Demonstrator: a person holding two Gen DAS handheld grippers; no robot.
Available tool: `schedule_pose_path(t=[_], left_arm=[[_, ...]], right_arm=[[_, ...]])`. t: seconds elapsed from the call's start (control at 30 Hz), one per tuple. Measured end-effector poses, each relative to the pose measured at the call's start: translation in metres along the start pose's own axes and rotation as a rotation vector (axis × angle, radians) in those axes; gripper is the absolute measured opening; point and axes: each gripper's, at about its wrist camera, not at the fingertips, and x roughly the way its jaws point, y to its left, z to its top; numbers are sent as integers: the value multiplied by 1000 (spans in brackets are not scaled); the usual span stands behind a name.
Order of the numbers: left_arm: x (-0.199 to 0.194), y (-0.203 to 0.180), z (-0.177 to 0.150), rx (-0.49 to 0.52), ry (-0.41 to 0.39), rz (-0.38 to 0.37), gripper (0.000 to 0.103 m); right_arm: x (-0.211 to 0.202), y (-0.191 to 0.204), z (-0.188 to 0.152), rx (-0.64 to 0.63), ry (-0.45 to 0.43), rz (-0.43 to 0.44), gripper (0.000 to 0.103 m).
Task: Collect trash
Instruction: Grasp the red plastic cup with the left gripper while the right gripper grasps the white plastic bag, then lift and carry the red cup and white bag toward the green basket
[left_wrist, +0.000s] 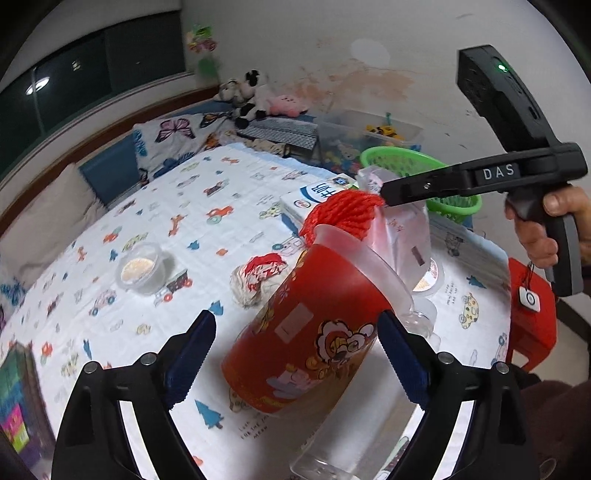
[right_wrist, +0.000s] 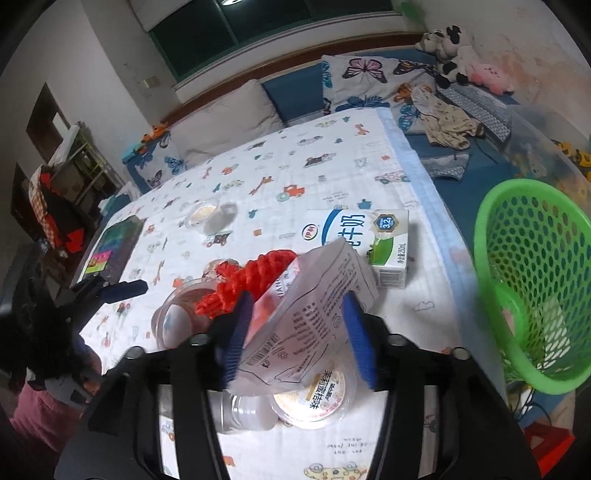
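Observation:
A clear jar (left_wrist: 321, 295) with a red cartoon label lies tilted on the patterned cloth (left_wrist: 221, 192), its mouth stuffed with a red net bag (left_wrist: 343, 210). My left gripper (left_wrist: 297, 321) is open around it. The left pad stands off the jar; the right pad is at its rim. A clear printed plastic packet (right_wrist: 314, 306) sticks up between the pads of my right gripper (right_wrist: 295, 332), which stands open beside the red net bag (right_wrist: 255, 277). In the left wrist view the right gripper (left_wrist: 384, 194) reaches in over the jar's mouth. A green mesh basket (right_wrist: 532, 280) stands at the table's right edge.
A milk carton (right_wrist: 365, 229) lies behind the jar. A small lidded cup (left_wrist: 142, 267) and a crumpled red-and-white wrapper (left_wrist: 258, 277) sit to its left. A jelly cup (right_wrist: 314, 398) and a clear bottle (right_wrist: 243, 410) lie under the right gripper. A red stool (left_wrist: 532, 325) stands beyond the edge.

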Motion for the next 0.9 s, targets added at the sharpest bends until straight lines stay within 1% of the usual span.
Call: schedule_pose_path(t=[0.03,0.13,0.2,0.3,0.33,0.43,0.5,0.57,0.67,0.77,0.8,0.83,0.9], left_arm=[[1,0,1,6,1,-6,86],[4,-2,1,38,1,-32,86],[6,-6,1,71,0,-43,88],[12,-7,2,90,4,-61,89],[13,-7,2,93,6,-66,90],[18,-6,3,87,8,-84,91],[20,-4,3,78,9,-94,91],[20,-4,3,76,5,-99,92],[22,-3,2,76,7,-97,91],[25,-4,-1,80,12,-92,91],[26,-6,-2,82,15,-94,90],[26,-6,-3,84,14,-94,86],[25,-9,-3,88,10,-87,84]], right_arm=[[1,-1,0,7,3,1,69],[7,-4,0,34,20,15,71],[12,-9,1,77,39,52,73],[20,-17,1,146,68,108,74],[22,-20,0,166,75,123,77],[29,-27,-1,223,96,165,77],[33,-30,-2,243,106,177,79],[36,-33,-3,265,112,190,83],[40,-37,-2,281,122,211,84],[42,-41,-5,304,138,247,78],[42,-43,-5,308,142,254,72],[42,-44,-6,308,141,255,65],[38,-47,-7,309,136,258,60]])
